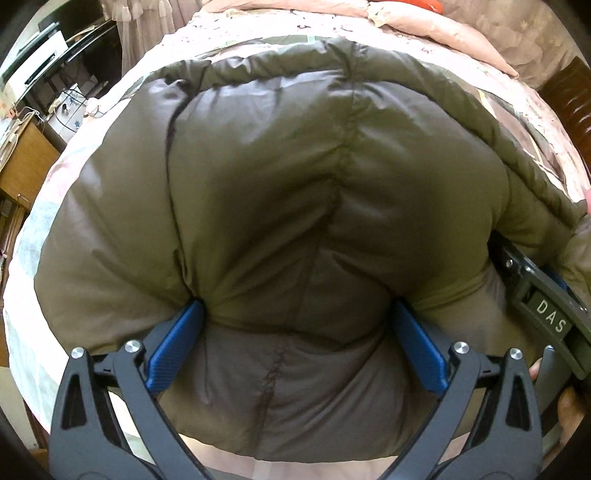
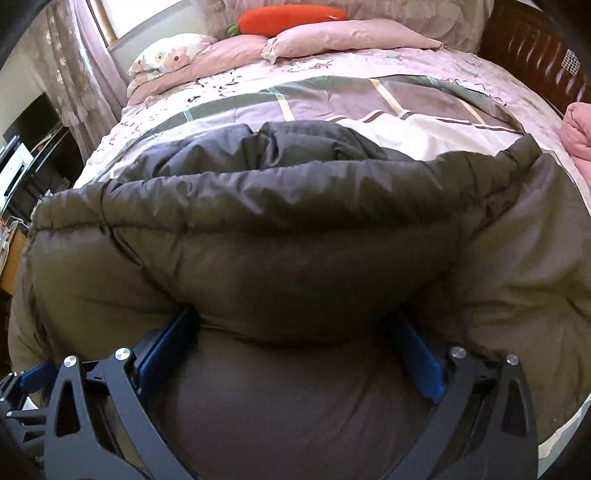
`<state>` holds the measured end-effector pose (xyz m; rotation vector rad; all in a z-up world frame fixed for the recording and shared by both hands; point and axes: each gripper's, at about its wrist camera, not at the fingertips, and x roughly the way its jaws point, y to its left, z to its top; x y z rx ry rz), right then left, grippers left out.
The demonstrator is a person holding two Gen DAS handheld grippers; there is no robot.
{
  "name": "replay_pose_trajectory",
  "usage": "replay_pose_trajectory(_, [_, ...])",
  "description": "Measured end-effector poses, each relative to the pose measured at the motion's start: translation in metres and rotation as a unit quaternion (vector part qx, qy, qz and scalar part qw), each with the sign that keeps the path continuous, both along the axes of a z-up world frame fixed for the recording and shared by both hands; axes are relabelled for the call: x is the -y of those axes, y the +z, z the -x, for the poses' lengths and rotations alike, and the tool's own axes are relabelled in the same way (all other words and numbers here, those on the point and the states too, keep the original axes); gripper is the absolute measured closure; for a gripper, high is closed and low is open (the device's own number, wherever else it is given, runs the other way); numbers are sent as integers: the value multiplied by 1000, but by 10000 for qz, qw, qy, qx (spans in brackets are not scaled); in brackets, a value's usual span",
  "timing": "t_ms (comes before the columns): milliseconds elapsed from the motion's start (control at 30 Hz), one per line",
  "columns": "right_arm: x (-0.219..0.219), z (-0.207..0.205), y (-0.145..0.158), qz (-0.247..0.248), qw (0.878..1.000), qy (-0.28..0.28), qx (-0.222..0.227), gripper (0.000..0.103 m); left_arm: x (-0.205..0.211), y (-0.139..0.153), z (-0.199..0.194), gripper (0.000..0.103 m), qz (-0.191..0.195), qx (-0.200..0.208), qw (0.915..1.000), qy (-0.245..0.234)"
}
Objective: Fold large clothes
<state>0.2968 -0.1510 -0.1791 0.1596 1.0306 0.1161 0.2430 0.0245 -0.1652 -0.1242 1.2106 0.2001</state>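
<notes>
An olive-green puffy down jacket (image 1: 280,177) lies folded in a thick bundle on the bed and fills the left wrist view. My left gripper (image 1: 297,306) points steeply down onto it, jaws spread wide, blue pads (image 1: 173,350) sunk into the padding, which bulges up between them. In the right wrist view the jacket (image 2: 280,258) shows a dark grey hood or collar (image 2: 295,147) at its far edge. My right gripper (image 2: 295,314) is also open wide, its fingertips buried in the puffy fabric. Its body, labelled DAS (image 1: 543,306), shows at the left view's right edge, tucked under a fold.
The bedspread (image 2: 369,96) is pink with grey and white stripes. Pillows and a rolled quilt (image 2: 332,40) with an orange carrot plush (image 2: 291,16) lie at the head. A pink bundle (image 2: 576,129) sits at the right edge. Shelves and a wooden cabinet (image 1: 26,162) stand left of the bed.
</notes>
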Motion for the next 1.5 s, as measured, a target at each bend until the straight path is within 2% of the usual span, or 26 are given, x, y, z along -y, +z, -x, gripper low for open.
replay_pose_trajectory(233, [-1,-3,-9,92,9999,63,-9,1,-4,-6,-4,2,41,-80,10000,16])
replay_pose_trajectory(333, [2,-6,-5,28,9998,94,-146,1,-8,5,-2,2,0,47,10000,72])
replay_pose_trajectory(433, [6,-3,19,-379,9991,-84,-170,3,-11,29,4,2,-385,332,9986,122])
replay_pose_trajectory(500, [0,2,46,-640,9979,-24,134,3,-19,46,9,2,-506,548,9967,316])
replay_pose_trajectory(567, [-14,5,61,-619,9975,154,307,3,-35,57,13,2,-647,658,9933,700])
replay_pose_trajectory(667, [-38,-3,51,-532,9980,311,104,3,-54,54,6,2,-562,431,9927,978])
replay_pose_trajectory(800, [-52,-28,13,-257,9997,3,-54,1,-93,17,-1,2,-390,-202,9880,1484])
replay_pose_trajectory(900, [-66,-48,7,90,9997,11,-238,1,-112,2,-7,2,45,-364,9858,1636])
replay_pose_trajectory(1067, [-78,-69,-4,447,9975,161,-514,1,-115,-7,-14,2,27,-449,9864,1579])
replay_pose_trajectory(1233, [-81,-59,-13,634,9977,173,-192,1,-110,-10,-13,2,12,-547,9867,1528])
replay_pose_trajectory(1333, [-75,-51,-6,576,9977,360,-19,1,-103,-7,-12,2,-193,-568,9884,1392])
replay_pose_trajectory(1433, [-52,-27,24,205,9970,734,102,1,-100,-1,-10,2,-111,-575,9893,1336])
replay_pose_trajectory(1500, [-16,10,55,32,9959,635,642,1,-102,3,-9,2,8,-520,9888,1401])
